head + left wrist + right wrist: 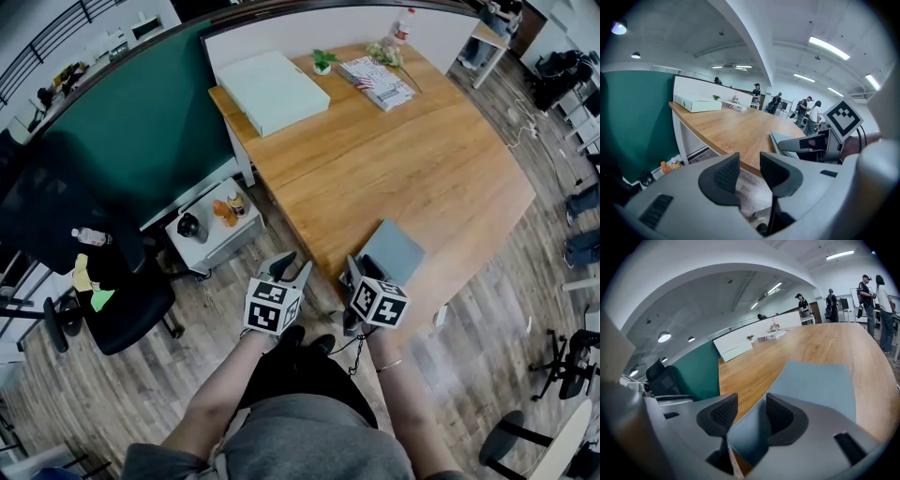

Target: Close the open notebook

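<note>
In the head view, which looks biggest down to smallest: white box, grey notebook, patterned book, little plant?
1. white box, biggest.
2. grey notebook and patterned book look about alike; the notebook is nearer the camera, so I won't rank them.
3. little plant, smallest.

Cool, even indoor light. In the left gripper view, ceiling strip lights [829, 48] glow at one o'clock. In the right gripper view, a round ceiling lamp [664, 337] glares at nine o'clock. Both gripper views bend strongly and blacken at the corners. In the head view, the wooden table [394, 169] has a mild sheen. The right gripper [750, 411] shell nearest the lens is soft.
</note>
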Available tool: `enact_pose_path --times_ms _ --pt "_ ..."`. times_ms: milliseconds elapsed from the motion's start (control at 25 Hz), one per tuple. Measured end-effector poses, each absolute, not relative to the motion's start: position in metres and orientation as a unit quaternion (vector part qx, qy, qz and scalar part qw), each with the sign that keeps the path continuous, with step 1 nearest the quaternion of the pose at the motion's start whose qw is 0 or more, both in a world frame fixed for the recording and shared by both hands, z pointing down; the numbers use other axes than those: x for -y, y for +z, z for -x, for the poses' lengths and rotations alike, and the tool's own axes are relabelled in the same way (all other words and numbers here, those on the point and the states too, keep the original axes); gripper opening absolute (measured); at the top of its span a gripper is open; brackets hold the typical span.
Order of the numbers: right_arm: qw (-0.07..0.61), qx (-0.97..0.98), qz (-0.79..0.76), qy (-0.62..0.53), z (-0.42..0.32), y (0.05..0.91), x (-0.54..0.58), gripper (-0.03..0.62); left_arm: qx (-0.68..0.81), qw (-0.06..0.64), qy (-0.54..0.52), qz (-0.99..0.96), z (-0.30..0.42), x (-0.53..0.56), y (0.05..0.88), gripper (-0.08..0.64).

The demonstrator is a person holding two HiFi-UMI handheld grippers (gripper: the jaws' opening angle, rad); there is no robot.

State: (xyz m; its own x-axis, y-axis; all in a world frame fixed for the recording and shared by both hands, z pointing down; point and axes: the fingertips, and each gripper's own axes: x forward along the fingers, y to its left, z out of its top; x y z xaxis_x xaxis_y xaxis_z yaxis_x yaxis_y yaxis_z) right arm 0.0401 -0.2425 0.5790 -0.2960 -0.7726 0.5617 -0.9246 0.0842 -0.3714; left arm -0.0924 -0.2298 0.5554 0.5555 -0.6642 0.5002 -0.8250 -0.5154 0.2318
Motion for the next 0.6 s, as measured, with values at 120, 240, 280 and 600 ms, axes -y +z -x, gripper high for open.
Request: enact_pose_path --times_ms 120,240,280,600 --pt "0.117 0.734 -0.578 0.336 -0.037 0.579 0.242 0.202 0.437 0.227 0.178 -0.852 0.093 0.230 0.556 0.144" --pt "0.118 0.746 -0.572 0.321 -0.033 0.576 0.241 0.212 0.434 0.227 0.179 -0.853 0.092 0.230 0.556 0.143" --pt "0.115 0.749 -0.571 0.317 -0.032 0.575 0.239 0.212 0.432 0.227 0.179 -0.854 0.091 0.229 0.556 0.143" --pt "0.076 0.751 -0.584 0.301 -0.040 0.554 0.222 0.153 0.412 0.217 0.180 -0.866 0.081 0.228 0.550 0.141"
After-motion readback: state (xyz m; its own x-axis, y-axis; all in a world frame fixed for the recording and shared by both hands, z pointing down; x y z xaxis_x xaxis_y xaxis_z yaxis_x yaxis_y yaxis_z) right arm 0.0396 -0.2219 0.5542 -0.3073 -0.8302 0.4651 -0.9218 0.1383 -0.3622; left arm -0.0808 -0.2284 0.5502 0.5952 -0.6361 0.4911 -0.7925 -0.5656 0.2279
